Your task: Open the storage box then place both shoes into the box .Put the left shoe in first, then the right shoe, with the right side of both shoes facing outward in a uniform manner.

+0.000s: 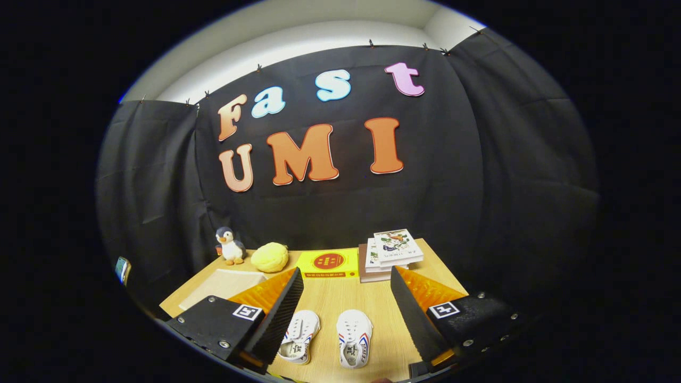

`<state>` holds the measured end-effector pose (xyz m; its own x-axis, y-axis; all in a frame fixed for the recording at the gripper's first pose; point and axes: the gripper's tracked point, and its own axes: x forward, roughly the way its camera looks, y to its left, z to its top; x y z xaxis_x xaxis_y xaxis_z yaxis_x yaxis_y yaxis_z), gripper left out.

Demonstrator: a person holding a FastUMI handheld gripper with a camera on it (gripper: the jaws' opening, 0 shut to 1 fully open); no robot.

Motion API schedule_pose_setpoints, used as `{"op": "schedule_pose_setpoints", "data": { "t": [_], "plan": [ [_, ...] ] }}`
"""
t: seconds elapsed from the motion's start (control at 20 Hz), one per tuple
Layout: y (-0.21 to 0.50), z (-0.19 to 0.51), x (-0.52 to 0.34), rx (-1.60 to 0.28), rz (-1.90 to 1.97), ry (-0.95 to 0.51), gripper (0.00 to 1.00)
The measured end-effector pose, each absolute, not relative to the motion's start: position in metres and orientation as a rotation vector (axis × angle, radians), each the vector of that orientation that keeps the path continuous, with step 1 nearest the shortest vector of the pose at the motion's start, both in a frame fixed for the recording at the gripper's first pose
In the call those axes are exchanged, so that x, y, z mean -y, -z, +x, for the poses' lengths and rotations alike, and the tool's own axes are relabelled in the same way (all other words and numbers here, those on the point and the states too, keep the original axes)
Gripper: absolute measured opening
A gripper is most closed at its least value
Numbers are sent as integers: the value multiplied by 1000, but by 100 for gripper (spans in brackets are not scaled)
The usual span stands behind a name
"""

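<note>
- Two small white shoes lie on the table (330, 292) between the jaws, toes pointing away from the camera; the left-hand shoe (299, 336) sits just beside the left finger (276, 314) and the right-hand shoe (355, 338) lies close alongside it, the two apart by a narrow strip of wood.
- Both shoes are white with laces and red-and-blue stripes on their sides; printing shows on the insoles but is too small to make out. Which is the left shoe and which the right cannot be told from here.
- Jaws of the gripper (346, 298) stand wide apart and hold nothing, well above the shoes.
- Beyond the left finger lies a flat pale panel (223, 284), partly hidden by that finger; whether it is the storage box lid cannot be told.
- Farther beyond the shoes, at the table's back edge, a yellow mat (328, 262) with a red round mark lies flat.
- Left of the mat sit a yellow plush (270, 257) and a toy penguin (230, 246), upright.
- Right of the mat is a stack of books (391, 254), its lower part cut off by the right finger (412, 314).
</note>
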<state>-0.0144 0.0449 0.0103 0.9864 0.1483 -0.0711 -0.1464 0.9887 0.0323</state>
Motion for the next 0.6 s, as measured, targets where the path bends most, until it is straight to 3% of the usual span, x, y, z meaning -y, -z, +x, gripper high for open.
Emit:
{"op": "schedule_pose_setpoints", "data": {
  "t": [0.6],
  "plan": [
    [-10, -27, -35, -64, -38, -142, 98]
  ]
}}
